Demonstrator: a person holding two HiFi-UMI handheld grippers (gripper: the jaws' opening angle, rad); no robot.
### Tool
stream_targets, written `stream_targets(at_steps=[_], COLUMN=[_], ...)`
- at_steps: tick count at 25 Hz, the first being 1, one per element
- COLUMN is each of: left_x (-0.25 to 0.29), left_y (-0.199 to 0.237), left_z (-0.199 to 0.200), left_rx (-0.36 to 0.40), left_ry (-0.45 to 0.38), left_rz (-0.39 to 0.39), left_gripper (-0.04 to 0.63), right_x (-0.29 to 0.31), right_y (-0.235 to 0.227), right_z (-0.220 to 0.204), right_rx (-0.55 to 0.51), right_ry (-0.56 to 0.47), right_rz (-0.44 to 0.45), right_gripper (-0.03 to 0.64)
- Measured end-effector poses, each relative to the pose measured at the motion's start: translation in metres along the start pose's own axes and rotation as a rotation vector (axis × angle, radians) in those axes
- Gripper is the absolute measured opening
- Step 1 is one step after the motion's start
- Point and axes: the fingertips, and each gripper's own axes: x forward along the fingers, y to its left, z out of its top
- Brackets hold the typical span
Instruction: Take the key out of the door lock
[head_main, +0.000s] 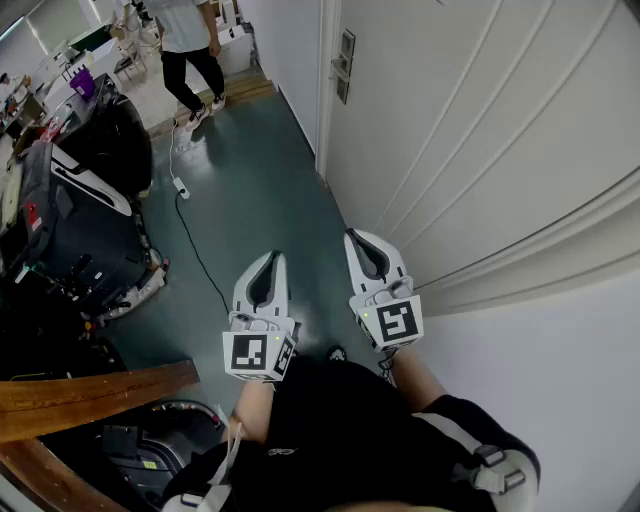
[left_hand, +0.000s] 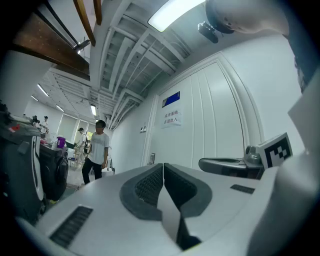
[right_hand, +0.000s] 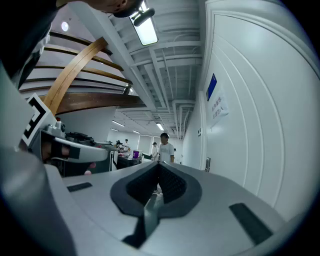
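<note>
The white door (head_main: 480, 150) fills the right side of the head view. Its lock plate and handle (head_main: 344, 63) sit far ahead on the door edge, and I cannot make out a key there. The same fitting shows small in the right gripper view (right_hand: 207, 163) and in the left gripper view (left_hand: 151, 159). My left gripper (head_main: 277, 256) and my right gripper (head_main: 351, 236) are held side by side over the floor, well short of the lock, pointing along the corridor. Both are shut with nothing between their jaws (left_hand: 163, 164) (right_hand: 159, 163).
A person (head_main: 190, 45) stands at the far end of the green floor. A black machine (head_main: 80, 230) lines the left side, with a white cable (head_main: 195, 240) trailing across the floor. A wooden rail (head_main: 90, 395) crosses at lower left.
</note>
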Motion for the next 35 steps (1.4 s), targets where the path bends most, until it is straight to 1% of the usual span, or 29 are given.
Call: stream_targets(at_steps=[5, 10, 14, 18, 21, 24, 28, 31, 35], left_x=[0.001, 0.002, 0.003, 0.003, 0.004, 0.006, 0.006, 0.004, 0.011], left_y=[0.001, -0.001, -0.002, -0.003, -0.007, -0.012, -0.022, -0.024, -0.019], left_z=[0.005, -0.004, -0.007, -0.014, -0.017, -0.022, -0.032, -0.039, -0.048], left_rx=[0.008, -0.002, -0.013, -0.018, -0.017, -0.016, -0.010, -0.009, 0.001], left_ry=[0.009, 0.011, 0.037, 0.035, 0.042, 0.044, 0.051, 0.054, 0.067], left_rz=[0.003, -0.004, 0.003, 0.008, 0.014, 0.021, 0.042, 0.077, 0.095], left_gripper=[0.026, 0.026, 0.026, 0.026, 0.026, 0.026, 0.026, 0.026, 0.026], right_x=[0.002, 0.002, 0.001, -0.002, -0.006, -0.011, -0.021, -0.027, -0.025], right_y=[0.001, 0.001, -0.001, -0.001, -0.005, -0.011, -0.026, -0.033, -0.040], right_z=[-0.002, -0.004, -0.009, -0.017, -0.021, -0.024, -0.038, -0.051, -0.062], right_rx=[0.005, 0.008, 0.041, 0.058, 0.091, 0.123, 0.232, 0.280, 0.313], right_ry=[0.003, 0.007, -0.005, 0.007, 0.000, -0.002, 0.002, 0.010, 0.014], right_rz=[0.002, 0.007, 0.014, 0.031, 0.043, 0.054, 0.067, 0.089, 0.093], right_gripper=[0.009, 0.008, 0.009, 0.009, 0.011, 0.057, 0.117, 0.147, 0.160])
